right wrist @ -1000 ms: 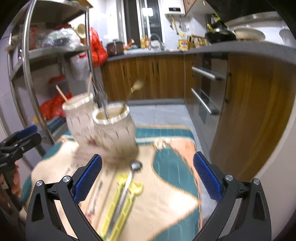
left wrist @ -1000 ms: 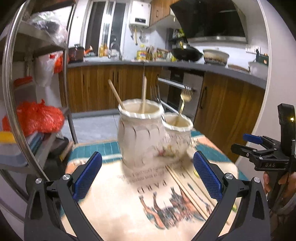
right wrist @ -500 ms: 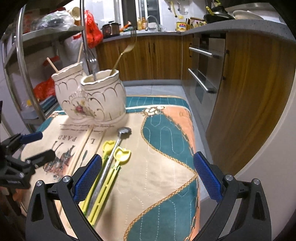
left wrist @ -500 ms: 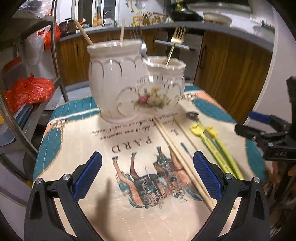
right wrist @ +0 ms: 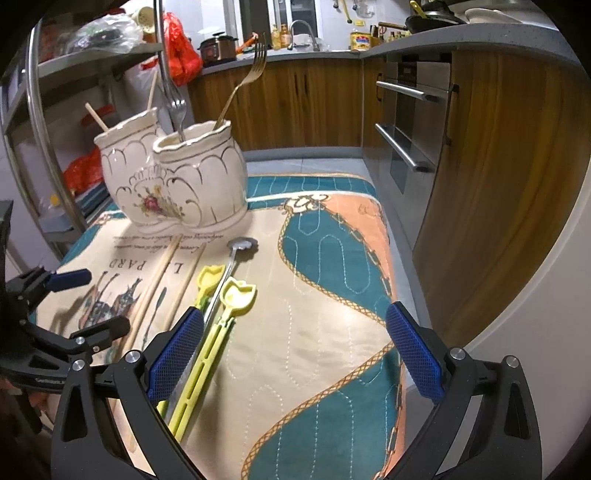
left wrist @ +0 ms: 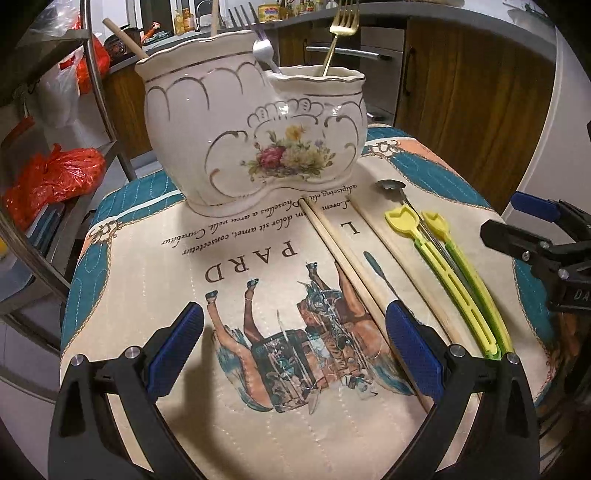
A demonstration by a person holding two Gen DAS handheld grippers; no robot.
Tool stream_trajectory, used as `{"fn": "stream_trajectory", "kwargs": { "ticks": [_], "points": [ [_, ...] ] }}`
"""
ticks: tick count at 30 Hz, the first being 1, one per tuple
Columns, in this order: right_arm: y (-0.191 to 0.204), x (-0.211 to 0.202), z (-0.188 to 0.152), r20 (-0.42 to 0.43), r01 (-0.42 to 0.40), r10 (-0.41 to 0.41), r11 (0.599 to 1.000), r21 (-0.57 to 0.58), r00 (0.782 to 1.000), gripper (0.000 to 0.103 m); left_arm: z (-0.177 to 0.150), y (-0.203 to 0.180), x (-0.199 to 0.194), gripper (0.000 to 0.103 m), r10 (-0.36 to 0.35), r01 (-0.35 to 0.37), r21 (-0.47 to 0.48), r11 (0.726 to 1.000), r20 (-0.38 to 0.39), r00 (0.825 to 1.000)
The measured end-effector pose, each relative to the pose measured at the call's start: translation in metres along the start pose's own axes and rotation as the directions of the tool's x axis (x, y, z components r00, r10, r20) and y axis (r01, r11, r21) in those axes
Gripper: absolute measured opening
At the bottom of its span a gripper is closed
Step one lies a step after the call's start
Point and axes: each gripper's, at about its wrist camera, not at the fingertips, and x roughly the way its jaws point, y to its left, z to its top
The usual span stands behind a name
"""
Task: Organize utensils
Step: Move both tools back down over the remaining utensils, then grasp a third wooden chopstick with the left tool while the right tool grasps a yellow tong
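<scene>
left wrist view: left gripper (left wrist: 293,345) spread wide, empty, low over printed cloth (left wrist: 147,280). white holder (left wrist: 255,136) upright at far end of cloth, gold fork (left wrist: 338,33) and silver fork (left wrist: 263,51) standing in it. chopsticks (left wrist: 341,254) flat on cloth ahead, yellow utensils (left wrist: 450,273) beside them.

right wrist view: right gripper (right wrist: 293,345) wide apart, nothing held. left pad (right wrist: 173,356) right over yellow utensils (right wrist: 214,328). metal spoon (right wrist: 232,262) lies between them. holder (right wrist: 173,177) at far left of cloth (right wrist: 332,295).
</scene>
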Motion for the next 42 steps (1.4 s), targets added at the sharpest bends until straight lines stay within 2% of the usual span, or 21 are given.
{"fn": "stream_trajectory", "kwargs": {
  "ticks": [6, 10, 12, 16, 19, 21, 22, 24, 29, 31, 34, 36, 39, 41, 42],
  "points": [
    [0.008, 0.006, -0.001, -0.040, -0.002, 0.002, 1.000, -0.010, 0.999, 0.098, 0.002, 0.001, 0.001, 0.097, 0.012, -0.012, -0.008, 1.000, -0.006, 1.000],
    [0.015, 0.009, -0.001, -0.060, -0.017, 0.016, 1.000, -0.018, 0.998, 0.093, 0.007, 0.001, 0.004, 0.092, 0.001, -0.002, -0.016, 1.000, -0.016, 1.000],
    [0.018, 0.010, -0.001, -0.071, -0.028, 0.027, 0.999, -0.017, 0.997, 0.085, 0.008, -0.001, 0.006, 0.083, -0.013, 0.013, -0.015, 1.000, -0.025, 1.000],
    [0.020, 0.013, 0.000, -0.096, -0.048, 0.047, 0.999, -0.008, 0.994, 0.067, 0.008, -0.006, 0.006, 0.072, -0.034, 0.034, 0.001, 0.999, -0.025, 0.999],
    [0.022, 0.014, -0.001, -0.115, -0.069, 0.068, 0.998, -0.004, 0.991, 0.055, 0.009, -0.013, 0.006, 0.059, -0.039, 0.039, 0.018, 0.999, -0.021, 0.999],
    [0.025, 0.017, -0.001, -0.133, -0.082, 0.080, 0.997, -0.007, 0.988, 0.048, 0.012, -0.016, 0.006, 0.038, -0.067, 0.067, 0.036, 0.997, -0.021, 0.998],
    [0.026, 0.018, -0.001, -0.136, -0.085, 0.083, 0.996, -0.004, 0.987, 0.048, 0.012, -0.017, 0.006, 0.034, -0.074, 0.075, 0.041, 0.996, -0.024, 0.997],
    [0.027, 0.019, 0.000, -0.146, -0.097, 0.097, 0.995, 0.008, 0.985, 0.042, 0.014, -0.017, 0.006, 0.014, -0.077, 0.078, 0.053, 0.996, -0.026, 0.997],
    [0.033, 0.020, 0.003, -0.171, -0.132, 0.130, 0.991, 0.000, 0.977, 0.021, 0.014, -0.005, 0.006, 0.009, -0.098, 0.099, 0.050, 0.994, -0.035, 0.995],
    [0.032, 0.019, 0.005, -0.177, -0.130, 0.128, 0.991, -0.001, 0.976, 0.017, 0.013, 0.001, 0.005, 0.009, -0.090, 0.092, 0.056, 0.994, -0.036, 0.995],
    [0.030, 0.020, 0.005, -0.189, -0.119, 0.113, 0.993, -0.020, 0.975, 0.017, 0.010, 0.012, 0.003, 0.008, -0.075, 0.077, 0.060, 0.995, -0.040, 0.996],
    [0.030, 0.018, 0.006, -0.186, -0.065, 0.052, 0.995, -0.070, 0.981, 0.017, 0.009, 0.020, 0.001, 0.008, -0.069, 0.071, 0.057, 0.996, -0.041, 0.997],
    [0.026, 0.019, 0.007, -0.200, -0.042, 0.026, 0.996, -0.077, 0.979, 0.018, 0.007, 0.029, 0.000, 0.008, -0.060, 0.063, 0.052, 0.997, -0.046, 0.997],
    [0.023, 0.021, 0.007, -0.213, -0.033, 0.017, 0.997, -0.073, 0.977, 0.031, 0.006, 0.032, 0.000, 0.008, -0.070, 0.072, 0.045, 0.996, -0.049, 0.996],
    [0.022, 0.020, 0.006, -0.216, -0.037, 0.021, 0.997, -0.070, 0.976, 0.033, 0.006, 0.034, -0.002, 0.009, -0.082, 0.084, 0.038, 0.996, -0.048, 0.995]
  ]
}}
